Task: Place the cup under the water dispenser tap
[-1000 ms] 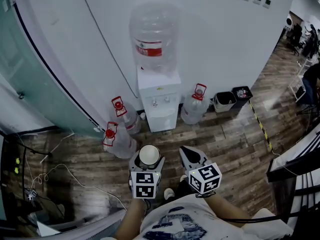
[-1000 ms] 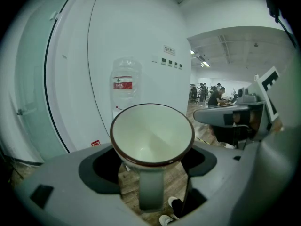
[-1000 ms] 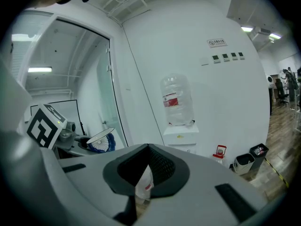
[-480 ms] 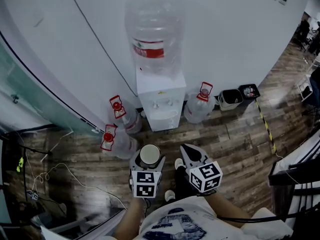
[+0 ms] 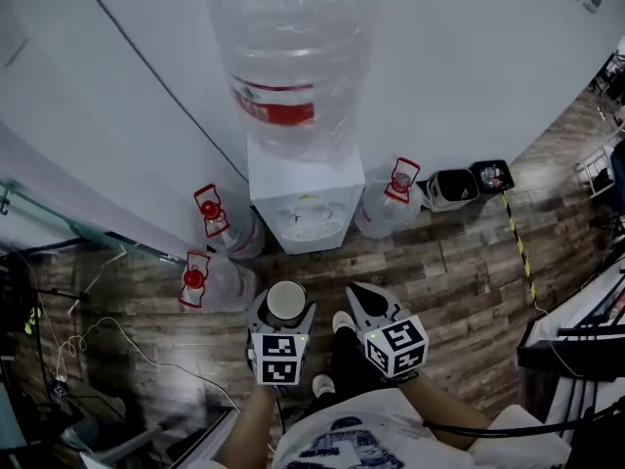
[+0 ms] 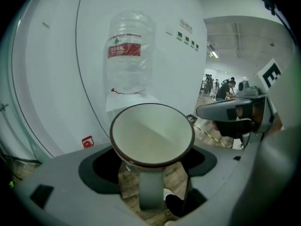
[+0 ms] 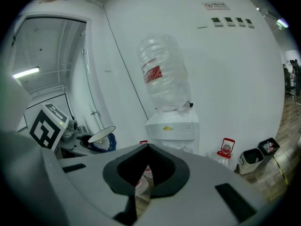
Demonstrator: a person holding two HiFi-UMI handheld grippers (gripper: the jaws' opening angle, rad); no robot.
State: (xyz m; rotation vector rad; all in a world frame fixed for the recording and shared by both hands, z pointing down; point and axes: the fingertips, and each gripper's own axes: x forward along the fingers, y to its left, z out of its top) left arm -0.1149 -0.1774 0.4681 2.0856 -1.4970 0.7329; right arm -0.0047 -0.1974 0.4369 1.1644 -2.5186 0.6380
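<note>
The white water dispenser (image 5: 298, 203) stands against the wall with a large clear bottle (image 5: 291, 62) on top. Its tap recess (image 5: 312, 228) faces me. My left gripper (image 5: 283, 313) is shut on a cup (image 5: 286, 300) with a white inside and dark rim, held upright over the wooden floor a short way in front of the dispenser. In the left gripper view the cup (image 6: 151, 134) fills the middle, with the dispenser (image 6: 123, 105) behind it. My right gripper (image 5: 365, 299) is beside it, shut and empty. The right gripper view shows the dispenser (image 7: 171, 127) ahead and the cup (image 7: 101, 136) at left.
Spare water bottles with red caps stand on the floor left (image 5: 209, 221), (image 5: 200, 281) and right (image 5: 391, 198) of the dispenser. Two small bins (image 5: 451, 189) sit further right. Cables (image 5: 93, 345) lie at left. A yellow-black floor strip (image 5: 518, 247) runs at right.
The dispenser has grown larger and closer in the head view as I moved toward it. Both grippers keep their pose, the cup still held in the left one.
</note>
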